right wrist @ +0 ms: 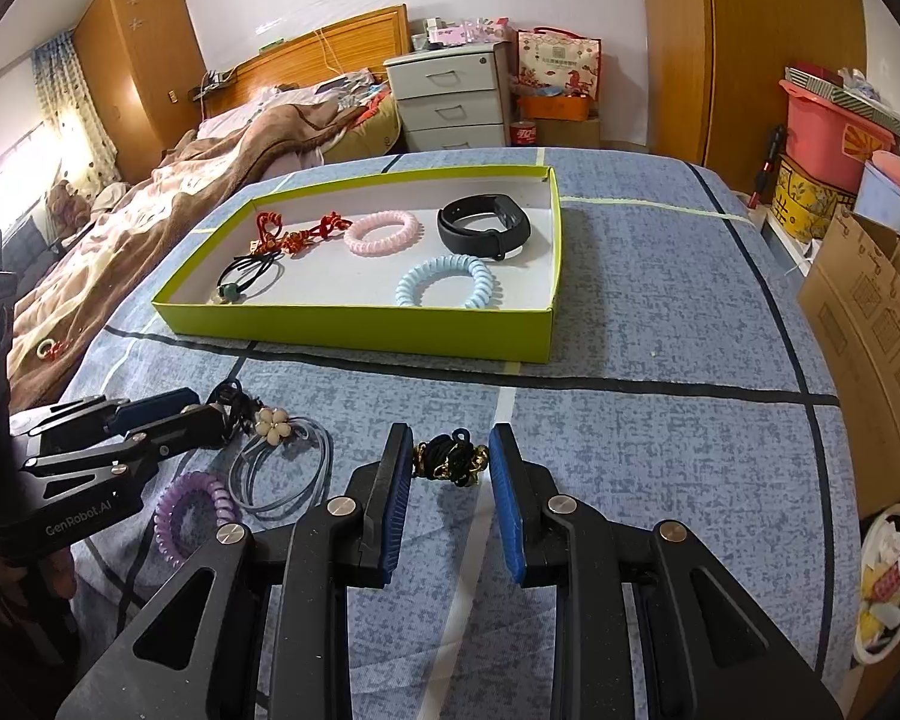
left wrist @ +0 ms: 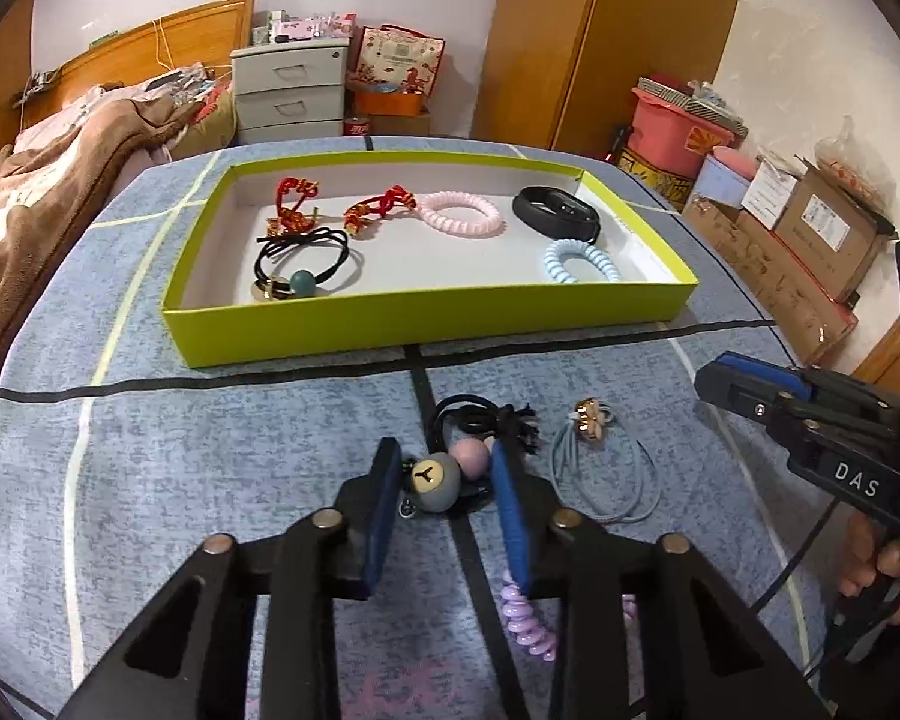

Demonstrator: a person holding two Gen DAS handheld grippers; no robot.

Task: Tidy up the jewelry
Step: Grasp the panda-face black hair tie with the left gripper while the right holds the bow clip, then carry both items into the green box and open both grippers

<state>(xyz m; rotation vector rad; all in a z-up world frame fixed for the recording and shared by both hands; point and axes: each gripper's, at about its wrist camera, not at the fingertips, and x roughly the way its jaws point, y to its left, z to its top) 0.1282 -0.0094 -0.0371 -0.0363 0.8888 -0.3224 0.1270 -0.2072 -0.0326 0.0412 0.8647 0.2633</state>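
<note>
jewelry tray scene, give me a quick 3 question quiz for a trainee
1. True or false: the pink coil hair tie lies inside the green tray.
2. Multiple choice: which lies outside the tray, on the blue cloth? A) black wristband B) purple coil hair tie C) light blue coil hair tie
3. Fill in: the left tongs straddle a black hair tie with a grey and a ____ bead.

Key: 1 true; 2 B; 3 pink.
</note>
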